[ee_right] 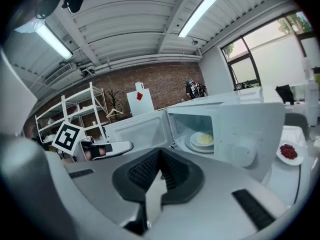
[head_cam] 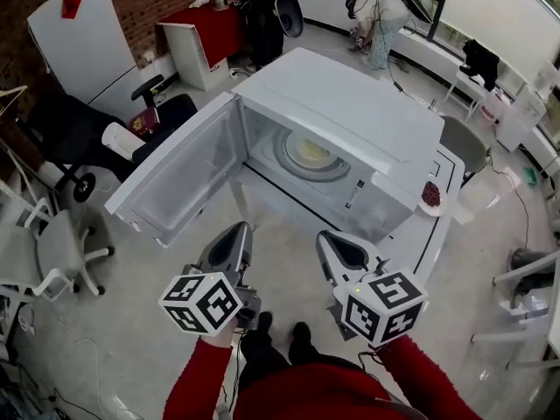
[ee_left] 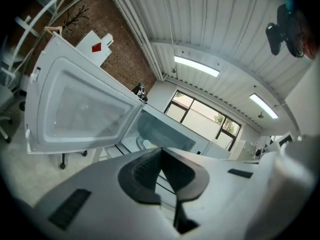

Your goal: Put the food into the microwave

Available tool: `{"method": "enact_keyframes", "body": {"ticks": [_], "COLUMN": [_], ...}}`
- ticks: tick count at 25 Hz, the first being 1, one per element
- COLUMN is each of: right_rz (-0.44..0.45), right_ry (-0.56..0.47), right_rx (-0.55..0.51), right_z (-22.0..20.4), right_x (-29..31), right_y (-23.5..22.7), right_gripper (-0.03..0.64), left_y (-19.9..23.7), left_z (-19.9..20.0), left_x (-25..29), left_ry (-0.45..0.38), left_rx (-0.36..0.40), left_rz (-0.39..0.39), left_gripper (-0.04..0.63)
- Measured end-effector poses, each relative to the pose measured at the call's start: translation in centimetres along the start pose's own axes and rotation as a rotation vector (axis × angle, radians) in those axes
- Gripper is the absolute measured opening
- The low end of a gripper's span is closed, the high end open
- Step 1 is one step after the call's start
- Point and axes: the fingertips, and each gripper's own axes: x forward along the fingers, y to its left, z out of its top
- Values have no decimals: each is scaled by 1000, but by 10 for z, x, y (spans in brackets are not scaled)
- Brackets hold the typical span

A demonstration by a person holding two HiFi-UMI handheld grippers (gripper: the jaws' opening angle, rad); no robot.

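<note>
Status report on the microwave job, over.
Left gripper, right gripper shut, empty. Yellow food plate inside microwave, door open. Red food plate beside microwave. Nothing blocks opening.

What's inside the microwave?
A plate of yellowish food sits on the turntable inside the open microwave. Its control panel hides the cavity's right side.

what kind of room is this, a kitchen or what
Probably an office or lab workroom, not a kitchen: swivel office chairs on a bare floor, a brick wall with open metal shelving, and the microwave on a plain white table.
</note>
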Motion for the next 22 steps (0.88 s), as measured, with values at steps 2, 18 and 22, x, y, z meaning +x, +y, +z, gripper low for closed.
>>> {"method": "enact_keyframes", "body": {"ticks": [2, 18, 22], "right_rz": [18, 93, 100], "right_ry": [-14, -139, -156], "right_rx": [10, 12, -15], "right_z": [-6, -23, -27], "right_x": [-7, -61, -72], "right_y": [6, 19, 18], "right_gripper": [14, 14, 14], "left_y": [-8, -57, -71], "left_z": [-3, -35, -33], "left_x": [-10, -70, -75], "left_ry": [-8, -67, -87], "left_rx": [49, 299, 394], "left_rz": [-4, 32, 19], "left_gripper": [9, 9, 9]}}
